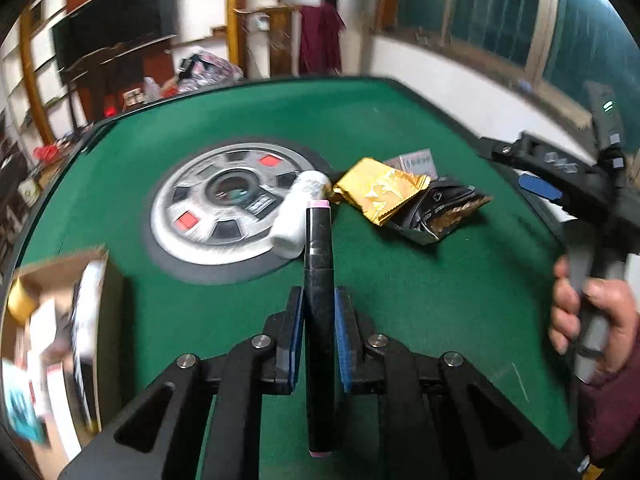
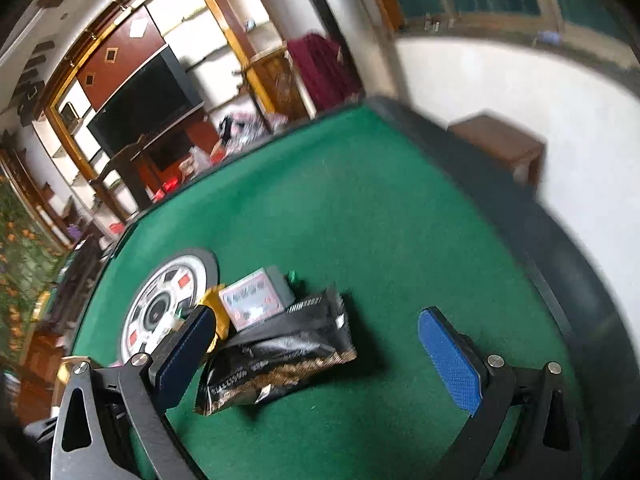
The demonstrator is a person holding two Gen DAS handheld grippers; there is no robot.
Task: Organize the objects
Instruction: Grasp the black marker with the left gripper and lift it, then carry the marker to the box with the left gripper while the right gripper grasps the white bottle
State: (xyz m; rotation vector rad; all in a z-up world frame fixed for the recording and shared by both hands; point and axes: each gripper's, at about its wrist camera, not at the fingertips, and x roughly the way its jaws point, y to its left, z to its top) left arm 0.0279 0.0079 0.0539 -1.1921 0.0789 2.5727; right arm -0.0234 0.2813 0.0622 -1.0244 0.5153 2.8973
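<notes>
Green felt table (image 1: 400, 128) carries everything, with a silver round centre panel (image 1: 224, 204) inset in the middle. Cardboard box (image 1: 60, 320) sits at the near-left edge, blurred, already holding items. Right of the panel is a pile: black snack pouch (image 2: 280, 356), gold packet (image 1: 380, 192), small card box (image 2: 256, 296), white bottle (image 1: 298, 212) lying on its side. Right gripper (image 2: 320, 344) is spread wide around the pouch, not touching. Left gripper (image 1: 318, 328) pinches a black marker (image 1: 319, 264), pink-capped, above the felt.

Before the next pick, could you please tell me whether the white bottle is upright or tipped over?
Tipped over: the white bottle lies on its side on the green table, beside the gold packet.
</notes>
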